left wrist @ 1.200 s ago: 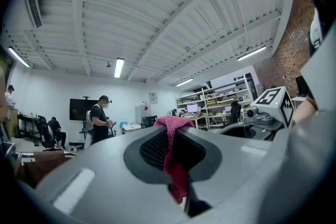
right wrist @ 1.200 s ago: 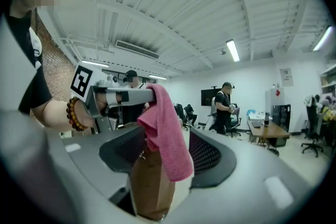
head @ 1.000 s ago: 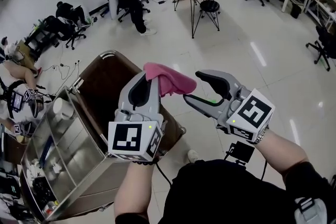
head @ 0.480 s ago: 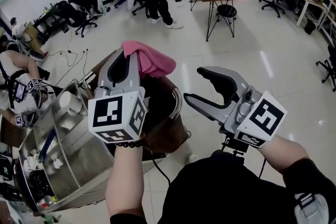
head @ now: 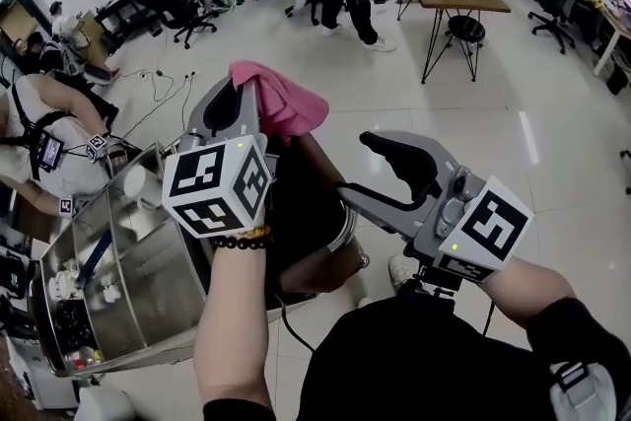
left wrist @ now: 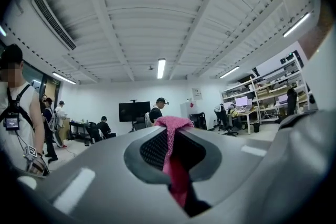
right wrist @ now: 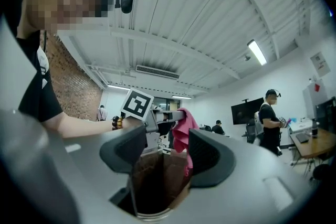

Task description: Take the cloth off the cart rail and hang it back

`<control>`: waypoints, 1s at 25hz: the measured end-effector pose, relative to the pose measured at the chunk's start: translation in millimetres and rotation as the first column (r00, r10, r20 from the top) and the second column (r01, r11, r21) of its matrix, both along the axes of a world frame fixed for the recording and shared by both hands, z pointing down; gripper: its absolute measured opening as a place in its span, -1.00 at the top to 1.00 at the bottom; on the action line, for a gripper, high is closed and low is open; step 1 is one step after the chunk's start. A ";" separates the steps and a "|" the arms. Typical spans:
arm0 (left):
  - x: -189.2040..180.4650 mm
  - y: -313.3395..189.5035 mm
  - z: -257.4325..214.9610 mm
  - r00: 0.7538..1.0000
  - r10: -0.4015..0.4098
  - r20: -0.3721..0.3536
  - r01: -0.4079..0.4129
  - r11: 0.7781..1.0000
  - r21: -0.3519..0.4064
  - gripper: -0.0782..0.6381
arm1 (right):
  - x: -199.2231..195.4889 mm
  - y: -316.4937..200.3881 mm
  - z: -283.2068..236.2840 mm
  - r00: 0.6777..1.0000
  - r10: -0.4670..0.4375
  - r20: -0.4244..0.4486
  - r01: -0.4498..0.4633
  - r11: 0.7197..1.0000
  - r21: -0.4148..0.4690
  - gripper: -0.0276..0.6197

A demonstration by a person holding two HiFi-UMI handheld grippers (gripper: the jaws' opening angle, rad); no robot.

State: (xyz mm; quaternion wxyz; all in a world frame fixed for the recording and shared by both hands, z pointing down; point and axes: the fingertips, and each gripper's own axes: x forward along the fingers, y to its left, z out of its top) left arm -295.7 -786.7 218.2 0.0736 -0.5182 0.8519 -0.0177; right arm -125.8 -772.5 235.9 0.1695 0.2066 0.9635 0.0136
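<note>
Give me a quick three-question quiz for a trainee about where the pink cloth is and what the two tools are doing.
1. True or false: the crumpled pink cloth hangs on the rail of the silver metal cart.
2. Which one grips the cloth? A: left tool. B: right tool. C: neither.
3. Fill in: the right tool's jaws are ____.
Key: 1 false; 2 A; 3 open, with nothing gripped.

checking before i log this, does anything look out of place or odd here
Only the pink cloth: it is off the cart rail, pinched in the shut left gripper and bunched up in the air above it. The right gripper is open and empty. Nothing looks spilled or damaged.
</note>
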 end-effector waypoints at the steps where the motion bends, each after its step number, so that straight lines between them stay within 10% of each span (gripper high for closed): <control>1: -8.0 -6.1 3.0 1.000 -0.012 -0.008 0.012 1.000 -0.001 0.74 | -6.7 -7.4 4.2 1.000 -0.007 -0.008 0.007 1.000 0.001 0.16; 16: -112.9 -100.0 63.4 0.967 -0.246 -0.071 0.244 0.969 -0.034 0.74 | -72.3 -142.1 57.9 0.975 -0.177 -0.132 0.164 0.981 -0.107 0.17; 19: -134.0 -126.5 60.5 0.952 -0.301 -0.061 0.298 0.953 -0.048 0.74 | -86.3 -186.3 45.7 0.977 -0.212 -0.002 0.211 0.975 -0.071 0.17; 25: -182.4 -164.4 60.4 0.898 -0.439 -0.026 0.433 0.894 -0.113 0.74 | -113.3 -258.2 61.3 0.959 -0.279 -0.043 0.272 0.954 -0.128 0.17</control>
